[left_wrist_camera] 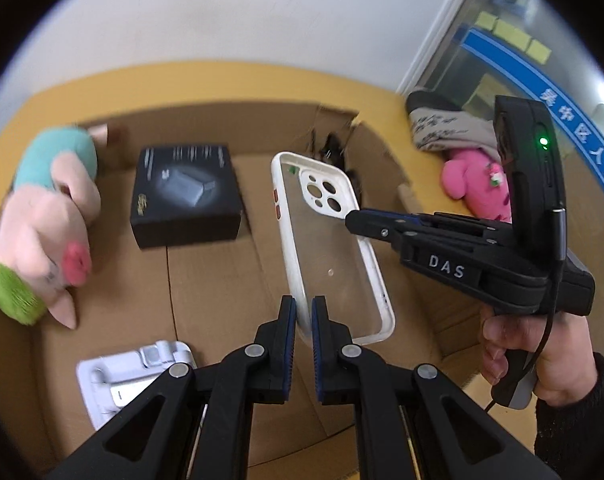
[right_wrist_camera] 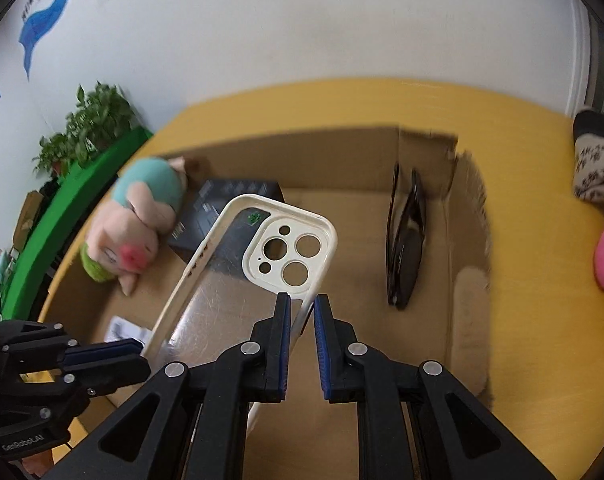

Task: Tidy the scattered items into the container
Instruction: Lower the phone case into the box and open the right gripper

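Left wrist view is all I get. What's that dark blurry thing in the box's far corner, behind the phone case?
Observer: The right wrist view shows it sharply. It is a pair of folded dark sunglasses, standing on edge beside the cardboard box's right wall.
Operator: Does the right gripper truly grip the phone case?
Observer: Yes. The case's white rim sits between its fingers, just below the camera cutout.
Operator: Anything beyond the box on the pig toy's side?
Observer: A leafy green plant stands against the wall there, outside your view.
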